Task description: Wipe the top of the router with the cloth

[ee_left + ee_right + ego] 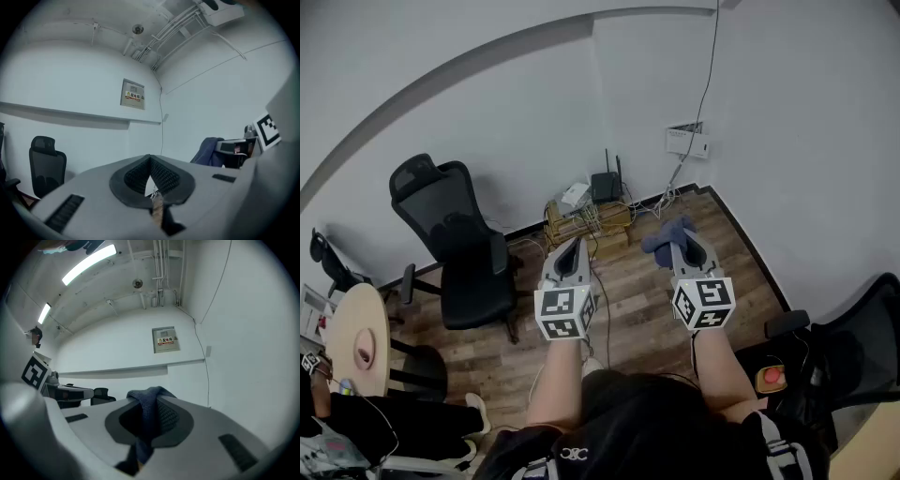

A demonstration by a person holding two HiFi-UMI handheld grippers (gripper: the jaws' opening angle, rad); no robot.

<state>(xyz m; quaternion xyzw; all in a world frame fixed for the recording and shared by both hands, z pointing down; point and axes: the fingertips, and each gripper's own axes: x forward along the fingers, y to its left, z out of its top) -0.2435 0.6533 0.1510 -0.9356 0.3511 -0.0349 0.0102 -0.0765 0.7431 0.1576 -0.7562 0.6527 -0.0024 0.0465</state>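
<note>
1. Right gripper [151, 405]: the claw is clenched on the cloth [148, 414]. In the right gripper view the dark blue cloth runs along the jaws from 12 o'clock to 6 o'clock. It bunches over the tips at the top and its lower end drops out of sight between the jaw bases.

2. In the head view the cloth [667, 237] sits as a crumpled lump at the front of the right gripper [682, 247] and covers the tips there. You cannot see how much of the cloth is folded under.

3. Left gripper [150, 160]: the claw is clenched with nothing in it. The ribbed pads [164, 176] meet at the tips, and only a thin wedge behind them stays clear. In the head view the left gripper [573, 245] is held level with the right one, at its 9 o'clock.

4. Router [605, 187]: find it at 12 o'clock from the grippers, well apart from both, against the foot of the wall. It is a small black box whose two thin antennas point straight up the wall. Its top face is too small and dark to make out.

5. The router rests above a cardboard box [586, 229] strewn with cables. Whether it touches the box is not clear.

6. An office chair [455, 246] stands at 9 o'clock from the left gripper.
</note>
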